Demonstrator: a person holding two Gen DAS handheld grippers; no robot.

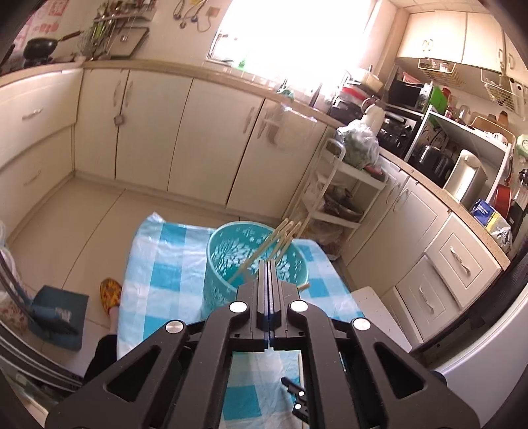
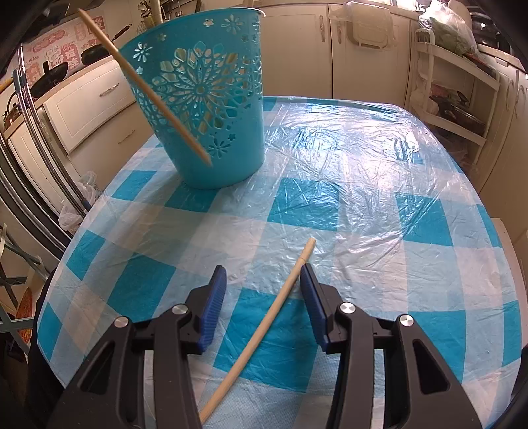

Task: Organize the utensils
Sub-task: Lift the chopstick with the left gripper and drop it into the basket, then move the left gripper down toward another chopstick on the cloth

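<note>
Turquoise plastic, the cut-out basket [image 2: 211, 99] stood on the checked tablecloth [image 2: 363, 198] with several chopsticks [image 1: 280, 239] leaning inside. Your left gripper [image 1: 270, 264] was clenched on 1 chopstick [image 2: 145, 87] above the basket. Your right gripper [image 2: 264, 290] stood spread around 1 more chopstick [image 2: 264, 326] lying on the cloth.

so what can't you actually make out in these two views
- Left gripper, left wrist view: the closed fingers hide the grip point on the chopstick.
- Basket, right wrist view: its wall hides the contents, so no chopstick count.
- Chopstick on the table, right wrist view: the near end is cut off by the frame edge.
- Window, left wrist view: overexposed.
</note>
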